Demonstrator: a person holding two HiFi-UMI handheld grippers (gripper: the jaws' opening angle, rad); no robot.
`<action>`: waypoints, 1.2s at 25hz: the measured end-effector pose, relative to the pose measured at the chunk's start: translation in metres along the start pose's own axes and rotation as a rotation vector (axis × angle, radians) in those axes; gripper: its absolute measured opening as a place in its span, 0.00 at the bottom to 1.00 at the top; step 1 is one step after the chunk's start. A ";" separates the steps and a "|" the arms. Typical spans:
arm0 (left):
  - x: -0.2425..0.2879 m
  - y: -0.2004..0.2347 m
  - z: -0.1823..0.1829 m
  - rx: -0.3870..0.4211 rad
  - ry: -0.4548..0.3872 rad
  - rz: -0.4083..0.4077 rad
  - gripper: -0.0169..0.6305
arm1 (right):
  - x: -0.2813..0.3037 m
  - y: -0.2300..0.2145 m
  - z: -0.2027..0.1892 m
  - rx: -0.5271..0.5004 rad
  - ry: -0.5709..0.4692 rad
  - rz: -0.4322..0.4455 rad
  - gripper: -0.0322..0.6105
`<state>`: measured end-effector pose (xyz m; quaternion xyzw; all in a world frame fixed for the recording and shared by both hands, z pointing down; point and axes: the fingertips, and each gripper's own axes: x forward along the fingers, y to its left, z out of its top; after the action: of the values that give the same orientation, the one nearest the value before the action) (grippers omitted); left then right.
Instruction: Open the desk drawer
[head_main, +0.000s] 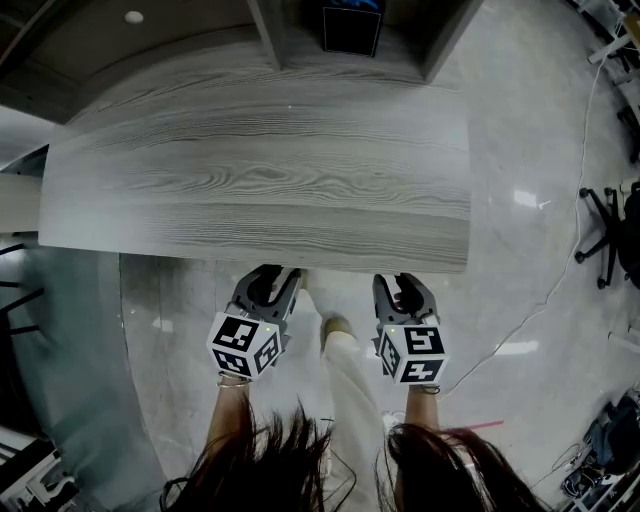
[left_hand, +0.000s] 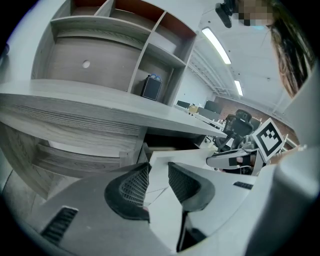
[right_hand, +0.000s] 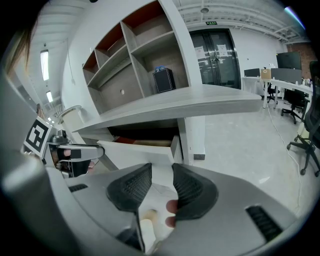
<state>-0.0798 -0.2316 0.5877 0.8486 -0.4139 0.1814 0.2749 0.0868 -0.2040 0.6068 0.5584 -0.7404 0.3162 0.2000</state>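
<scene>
Straight ahead of both jaw pairs, just past the tips in head view: front edge of the desk (head_main: 260, 170), wood-grain top overhanging above. Under it, ahead and a bit left of the R gripper (right_hand: 161, 184) jaws, ahead-right of the L gripper (left_hand: 156, 181) jaws: the drawer (right_hand: 135, 151). Pulled partly out, white front fwd of the dark cavity, strip of the inside showing behind the front panel. Just right of the drawer, ahead of the R jaws: desk side panel (right_hand: 192, 136). Right of that, open floor (right_hand: 240, 145), w/ an office chair (right_hand: 306, 132) well off at far right. Btwn the two grippers, close to each: trouser leg (head_main: 350, 390) and shoe (head_main: 335, 326), so little spare room inward. Up beyond the desk top: shelf unit (right_hand: 132, 55) w/ a black box (right_hand: 164, 80) in one bay, well apart from both jaw pairs.

L jaws: spread by a narrow gap, ribbed pads facing, nothing pinched. Pale surface seen thru the gap; can't tell whether drawer front or trouser. Contact w/ the drawer not clear.

R jaws: same narrow gap, nothing clamped btwn the pads. Pale trouser and shoe seen thru the gap, below. Drawer front beyond the tips; touching or not, can't tell.
</scene>
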 end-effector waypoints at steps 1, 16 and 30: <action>0.000 0.000 0.000 -0.001 -0.001 0.001 0.20 | 0.000 0.000 -0.001 -0.002 0.000 0.000 0.26; -0.010 -0.007 -0.009 -0.005 0.001 0.004 0.20 | -0.010 0.003 -0.010 -0.005 0.003 -0.001 0.26; -0.015 -0.012 -0.015 -0.009 -0.004 0.012 0.20 | -0.015 0.003 -0.016 -0.003 0.000 -0.003 0.26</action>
<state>-0.0806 -0.2071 0.5880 0.8453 -0.4203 0.1795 0.2768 0.0875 -0.1816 0.6079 0.5595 -0.7399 0.3147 0.2011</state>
